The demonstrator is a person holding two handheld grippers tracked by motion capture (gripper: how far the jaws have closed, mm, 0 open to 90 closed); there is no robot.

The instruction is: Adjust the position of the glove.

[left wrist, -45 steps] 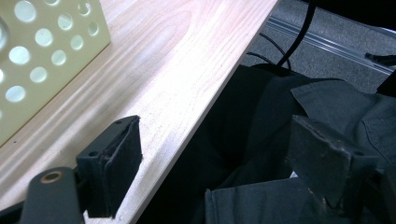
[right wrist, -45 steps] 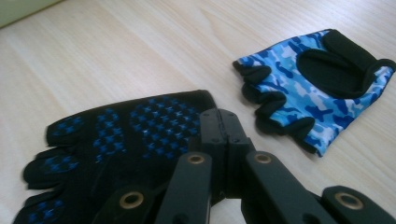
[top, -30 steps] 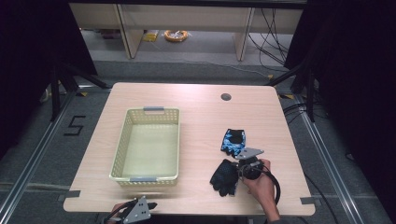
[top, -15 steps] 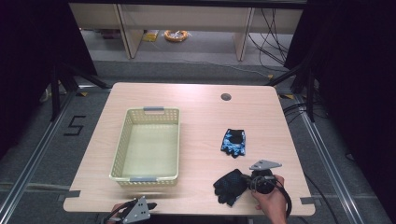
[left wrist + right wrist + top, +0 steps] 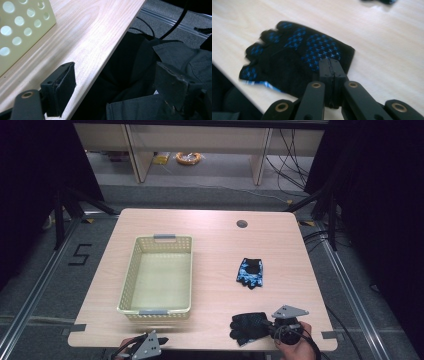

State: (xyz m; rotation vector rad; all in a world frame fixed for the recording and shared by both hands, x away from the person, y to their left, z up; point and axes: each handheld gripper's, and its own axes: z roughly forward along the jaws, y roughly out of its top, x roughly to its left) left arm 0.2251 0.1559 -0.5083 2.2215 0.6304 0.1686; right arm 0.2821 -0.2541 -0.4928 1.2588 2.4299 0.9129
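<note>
Table (image 5: 210,227) of pale wood carries a cream basket (image 5: 157,276) at left, a blue-and-black glove (image 5: 250,272) lying flat at right, and a black glove (image 5: 247,327) near the front edge. The right gripper (image 5: 270,327), held in a hand (image 5: 295,345), touches that black glove; the left gripper (image 5: 155,342) sits at the front edge, below the basket.

Left gripper view: its jaws stand wide apart, gripping nothing, one over the table edge, one over dark cloth (image 5: 140,75).

Right gripper view: jaws are pressed together, pinching the black glove's edge near the cuff; the glove lies at the table's rim.
</note>
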